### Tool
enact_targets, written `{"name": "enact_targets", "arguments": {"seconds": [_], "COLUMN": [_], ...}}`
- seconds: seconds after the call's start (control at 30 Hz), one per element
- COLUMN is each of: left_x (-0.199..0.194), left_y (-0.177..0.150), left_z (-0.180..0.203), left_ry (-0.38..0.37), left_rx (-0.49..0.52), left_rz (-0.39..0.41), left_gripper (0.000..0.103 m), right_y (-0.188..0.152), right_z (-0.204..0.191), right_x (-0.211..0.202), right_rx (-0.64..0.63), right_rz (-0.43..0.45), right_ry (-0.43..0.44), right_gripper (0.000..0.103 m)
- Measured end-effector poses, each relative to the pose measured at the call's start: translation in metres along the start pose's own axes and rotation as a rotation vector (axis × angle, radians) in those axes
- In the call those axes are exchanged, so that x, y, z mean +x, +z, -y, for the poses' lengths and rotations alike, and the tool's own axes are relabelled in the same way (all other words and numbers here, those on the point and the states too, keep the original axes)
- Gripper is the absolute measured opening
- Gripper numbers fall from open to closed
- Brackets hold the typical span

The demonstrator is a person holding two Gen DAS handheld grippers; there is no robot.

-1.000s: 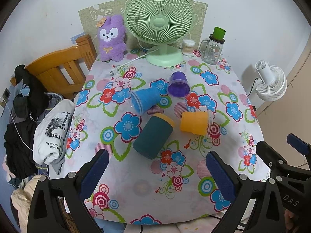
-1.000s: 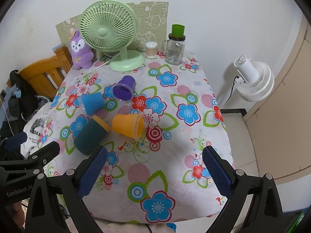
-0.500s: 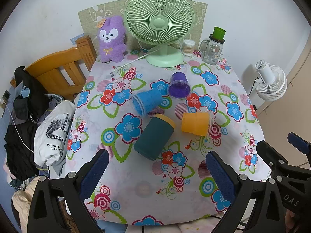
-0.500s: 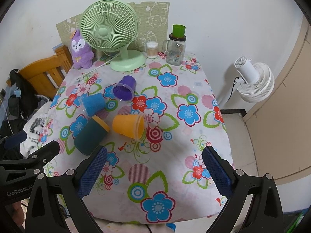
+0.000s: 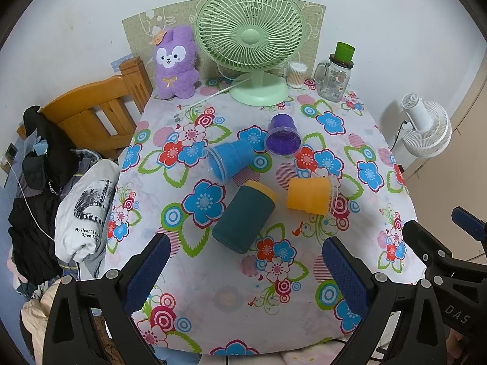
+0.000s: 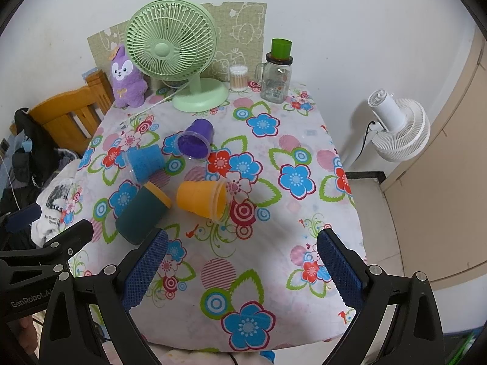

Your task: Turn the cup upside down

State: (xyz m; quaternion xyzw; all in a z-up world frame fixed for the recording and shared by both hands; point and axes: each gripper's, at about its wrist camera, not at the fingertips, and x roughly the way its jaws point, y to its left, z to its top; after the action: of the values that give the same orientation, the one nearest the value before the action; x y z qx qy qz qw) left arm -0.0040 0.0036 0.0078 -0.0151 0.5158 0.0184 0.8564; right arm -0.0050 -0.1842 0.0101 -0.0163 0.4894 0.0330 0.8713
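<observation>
A: Both grippers hover over the near edge of the tabletop [image 5: 395,164]. The left gripper [image 5: 243,267] has its fingers [image 5: 146,270] spread wide with nothing between them; the right gripper [image 6: 243,264] is equally wide open and empty.

B: And past them?

A: Four cups, all on their sides near the middle. The teal cup [image 5: 243,219] lies closest to the left gripper, the orange cup [image 6: 202,197] closest to the right. Behind them are the blue cup [image 5: 229,159] and the purple cup [image 5: 283,137].

B: Which way do they point?

A: The teal cup's long axis runs diagonally, yellow rim up and away, base toward the left gripper. The orange cup lies across, mouth to the right. The blue mouth faces left and forward; the purple mouth faces the cameras.

B: Risks?

A: I think a round cup on its side could roll off when a finger nudges it, and the teal and blue ones sit nearly touching, so one may knock the other. Gripping across a thin rim could also let it slip mid-turn.
</observation>
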Motion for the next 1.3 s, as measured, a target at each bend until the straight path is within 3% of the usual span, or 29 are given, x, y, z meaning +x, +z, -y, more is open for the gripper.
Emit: {"name": "enact_targets", "arguments": {"seconds": [0.53, 0.87, 1.3], "left_x": [0.035, 0.086, 0.156], "left_y": [0.01, 0.016, 0.012], "left_z": [-0.006, -0.014, -0.011], "left_ry": [0.003, -0.009, -0.037], "left_rx": [0.075, 0.104, 0.137], "left_rz": [-0.043, -0.119, -0.224], "left_gripper": [0.101, 0.101, 0.101], "right_y": [0.013, 0.019, 0.011], "right_z": [-0.011, -0.022, -0.021], "right_x": [0.032, 0.074, 0.135], "right_rx": [-0.009, -0.009, 0.044], "right_rz": [-0.047, -0.079, -0.185], "right_ry": [-0.003, -0.013, -0.038], "right_gripper": [0.099, 0.099, 0.099]}}
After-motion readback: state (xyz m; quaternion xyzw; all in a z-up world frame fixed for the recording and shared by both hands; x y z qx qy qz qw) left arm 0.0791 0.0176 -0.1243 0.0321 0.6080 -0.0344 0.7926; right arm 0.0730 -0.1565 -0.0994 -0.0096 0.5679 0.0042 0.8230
